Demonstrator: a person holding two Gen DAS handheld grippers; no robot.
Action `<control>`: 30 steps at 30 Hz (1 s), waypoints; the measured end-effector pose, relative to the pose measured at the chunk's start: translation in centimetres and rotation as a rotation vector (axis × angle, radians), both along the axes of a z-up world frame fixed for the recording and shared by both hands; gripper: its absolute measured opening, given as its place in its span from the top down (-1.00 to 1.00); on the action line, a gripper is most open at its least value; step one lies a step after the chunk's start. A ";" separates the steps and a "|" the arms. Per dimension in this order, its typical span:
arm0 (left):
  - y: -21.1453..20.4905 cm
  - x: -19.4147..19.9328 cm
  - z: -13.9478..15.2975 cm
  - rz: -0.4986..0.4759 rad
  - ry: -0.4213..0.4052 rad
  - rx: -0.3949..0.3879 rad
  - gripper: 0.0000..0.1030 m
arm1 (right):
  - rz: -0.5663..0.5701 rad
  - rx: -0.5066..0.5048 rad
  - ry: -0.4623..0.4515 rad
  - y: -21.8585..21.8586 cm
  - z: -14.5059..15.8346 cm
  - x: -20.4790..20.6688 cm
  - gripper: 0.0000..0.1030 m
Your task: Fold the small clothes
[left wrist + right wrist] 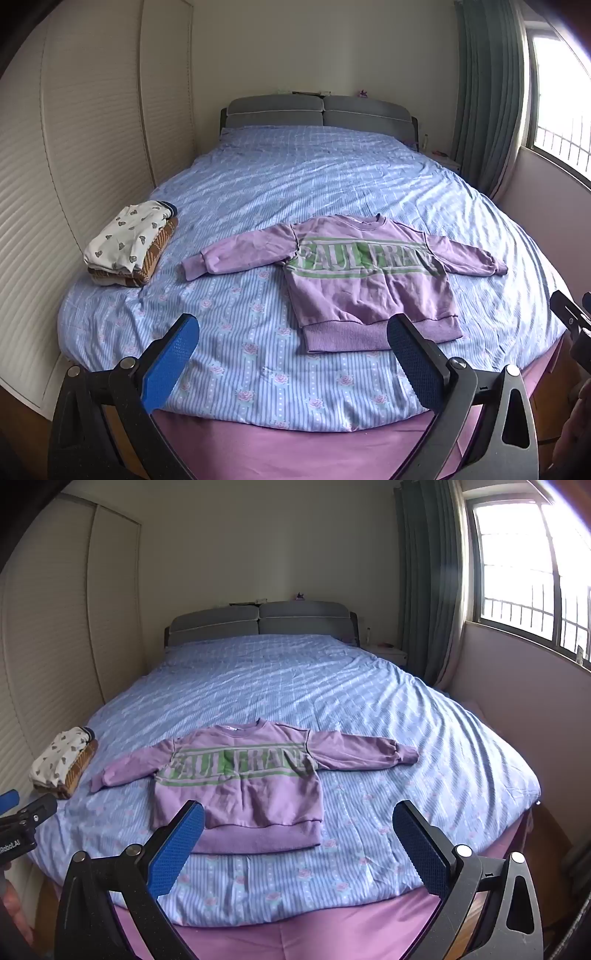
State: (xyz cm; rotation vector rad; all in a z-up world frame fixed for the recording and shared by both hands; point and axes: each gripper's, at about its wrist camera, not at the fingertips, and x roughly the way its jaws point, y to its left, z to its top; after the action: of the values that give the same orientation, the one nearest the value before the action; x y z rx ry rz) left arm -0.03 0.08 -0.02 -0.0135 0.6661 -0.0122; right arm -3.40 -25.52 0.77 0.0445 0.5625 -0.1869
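A small purple sweatshirt (365, 280) with green lettering lies flat, face up, sleeves spread out, on the blue striped bed cover (295, 177). It also shows in the right wrist view (243, 782). My left gripper (293, 325) is open and empty, held above the foot of the bed, short of the sweatshirt's hem. My right gripper (298, 810) is open and empty, also near the hem. A stack of folded clothes (129, 247) sits at the bed's left edge; it also shows in the right wrist view (62, 764).
A grey headboard (317, 110) stands at the far end. White louvred wardrobe doors (74, 147) run along the left. A green curtain (484, 92) and a window (532, 572) are on the right. A purple sheet (295, 450) hangs over the bed's front edge.
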 end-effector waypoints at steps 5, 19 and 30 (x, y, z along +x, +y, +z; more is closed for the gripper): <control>0.3 0.3 -0.2 -0.009 0.009 -0.001 -1.00 | -0.004 -0.002 -0.007 0.0 0.0 -0.1 -0.99; 0.0 -0.5 0.6 -0.011 -0.020 0.014 -1.00 | -0.019 0.002 -0.019 -0.3 0.7 -0.3 -0.99; 0.2 -0.6 0.6 -0.007 -0.023 0.015 -1.00 | -0.021 0.000 -0.022 -0.1 0.8 -0.4 -0.99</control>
State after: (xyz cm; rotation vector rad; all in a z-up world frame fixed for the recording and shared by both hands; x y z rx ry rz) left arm -0.68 0.28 0.60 0.0032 0.6435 -0.0146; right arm -3.83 -25.62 1.61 0.0526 0.5401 -0.2069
